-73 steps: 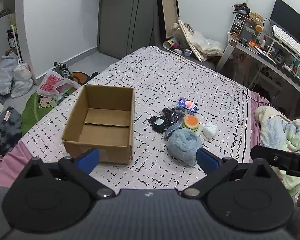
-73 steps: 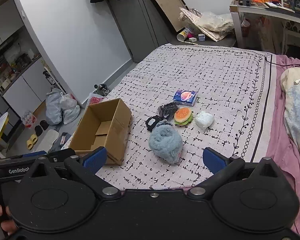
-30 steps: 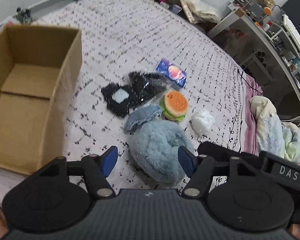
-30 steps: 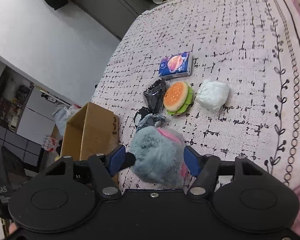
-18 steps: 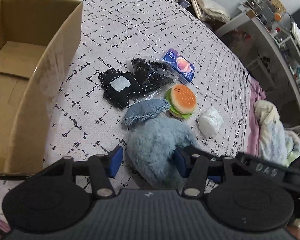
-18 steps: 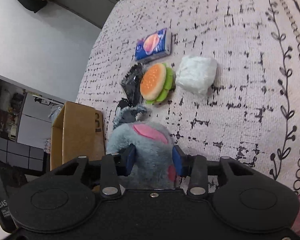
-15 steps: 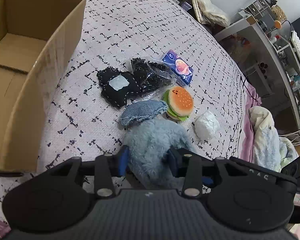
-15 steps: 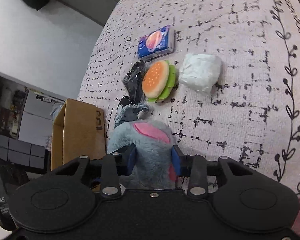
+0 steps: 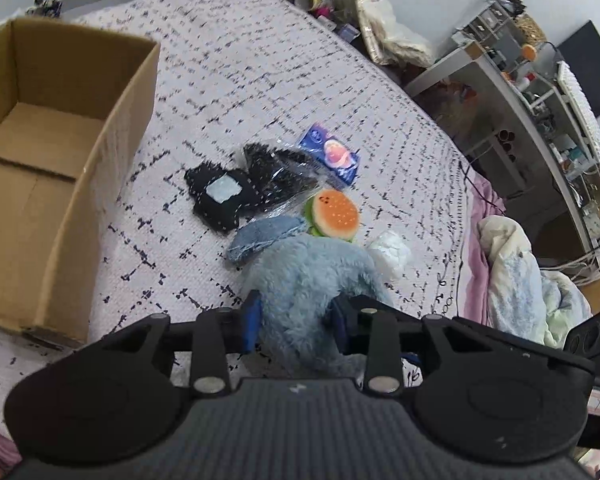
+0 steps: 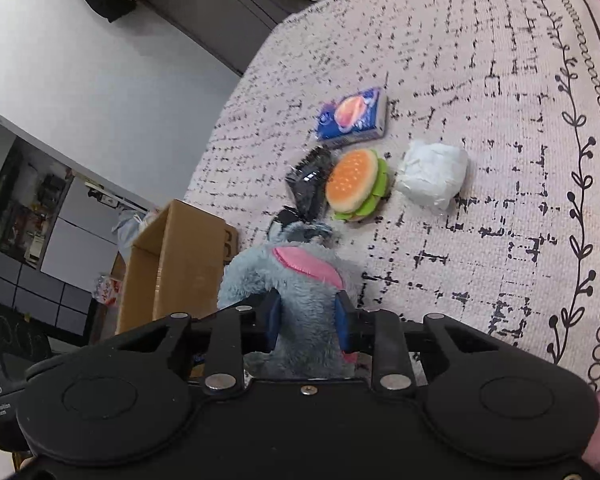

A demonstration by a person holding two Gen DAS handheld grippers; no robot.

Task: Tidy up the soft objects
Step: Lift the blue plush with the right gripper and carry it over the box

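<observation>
A fluffy blue plush toy [image 9: 308,264] with a pink patch lies on the patterned bedspread, right in front of both grippers. My left gripper [image 9: 296,316] has its blue pads sunk into the fur on both sides, and its jaws are still closing. My right gripper [image 10: 307,316] squeezes the same blue plush toy [image 10: 256,272] from the other side, jaws also closing. An open cardboard box [image 9: 112,152] stands to the left, seen as the box [image 10: 180,248] behind the toy. Beyond lie a burger toy [image 9: 336,214], a white bundle [image 9: 390,248], a blue packet [image 9: 334,154] and black pouches [image 9: 220,196].
A denim piece [image 9: 266,232] lies against the plush. A crumpled blanket [image 9: 516,280] sits at the bed's right edge, with a cluttered desk [image 9: 520,92] behind it. The other gripper's black body [image 10: 0,360] shows at the lower left of the right wrist view.
Both grippers' jaws, wide on either side of the plush a second ago, have narrowed until the pads press into its fur. The toy's body is now pinched narrower between them.
</observation>
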